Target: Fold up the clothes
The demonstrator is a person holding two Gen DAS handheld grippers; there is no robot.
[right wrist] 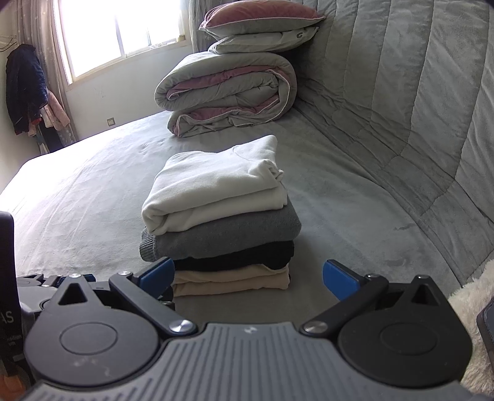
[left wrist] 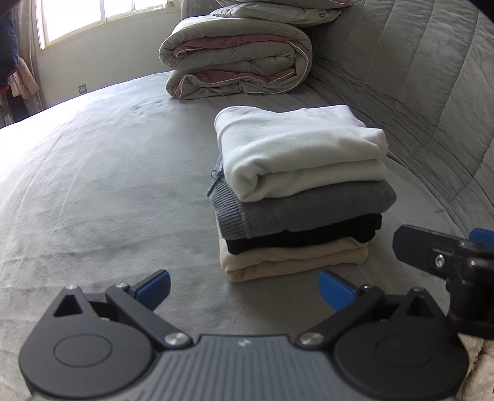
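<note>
A stack of folded clothes stands on the grey bed (left wrist: pixel 92 191). From top to bottom it holds a white garment (left wrist: pixel 296 148), a grey knit sweater (left wrist: pixel 296 212), a black garment (left wrist: pixel 308 234) and a beige garment (left wrist: pixel 293 259). The right wrist view shows the same stack: white garment (right wrist: pixel 216 188), grey knit sweater (right wrist: pixel 228 234), black garment (right wrist: pixel 240 256), beige garment (right wrist: pixel 234 280). My left gripper (left wrist: pixel 244 285) is open just in front of the stack, nothing between its fingers. My right gripper (right wrist: pixel 248 274) is open too, close before the stack, touching nothing. The right gripper (left wrist: pixel 447 256) shows at the right edge of the left wrist view.
A rolled grey and pink quilt (left wrist: pixel 237 61) with pillows (right wrist: pixel 262 27) on top lies behind the stack. A padded grey headboard (right wrist: pixel 401 92) runs along the right. A window (right wrist: pixel 117 31) and hanging clothes (right wrist: pixel 24 89) are at the far left. Fluffy cream fabric (right wrist: pixel 472 299) lies bottom right.
</note>
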